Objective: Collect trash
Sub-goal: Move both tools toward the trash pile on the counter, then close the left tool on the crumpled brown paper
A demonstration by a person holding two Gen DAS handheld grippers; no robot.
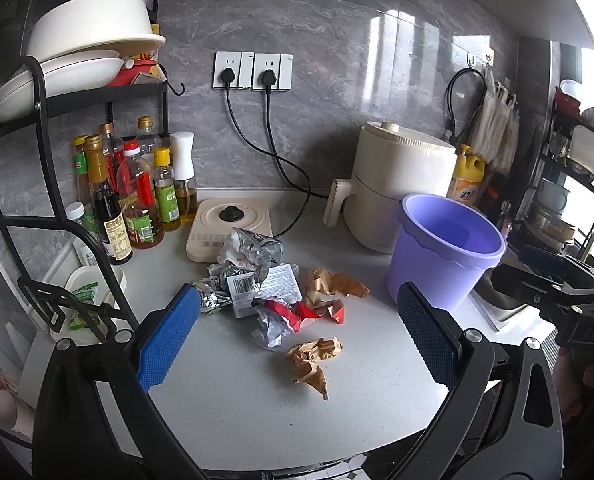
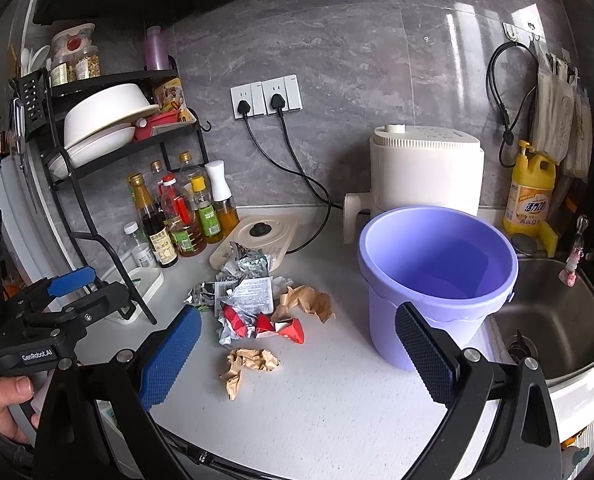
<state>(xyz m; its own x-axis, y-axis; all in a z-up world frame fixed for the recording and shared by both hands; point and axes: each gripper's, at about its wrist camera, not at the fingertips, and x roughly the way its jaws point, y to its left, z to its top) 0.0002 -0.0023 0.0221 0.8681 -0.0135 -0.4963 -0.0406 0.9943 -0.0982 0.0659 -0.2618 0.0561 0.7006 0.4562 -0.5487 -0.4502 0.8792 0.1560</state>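
A pile of trash lies on the white counter: a crumpled brown paper [image 1: 312, 360] [image 2: 249, 364] nearest me, a red and white wrapper [image 1: 297, 314] [image 2: 265, 324], a second brown paper [image 1: 335, 285] [image 2: 307, 300], a white labelled packet [image 1: 265, 288] [image 2: 249, 292] and silver foil wrappers [image 1: 251, 250] [image 2: 245, 264]. To its right stands an empty purple bucket [image 1: 445, 248] [image 2: 437, 276]. My left gripper [image 1: 297, 336] hangs open above the pile, holding nothing. My right gripper [image 2: 297, 356] is open too, between pile and bucket.
A cream induction base [image 1: 229, 224], oil and sauce bottles [image 1: 137, 196] under a black dish rack [image 1: 77, 92], and a white air fryer [image 1: 397, 188] line the back wall. A sink [image 2: 549, 320] lies right of the bucket, with a yellow detergent bottle [image 2: 531, 192].
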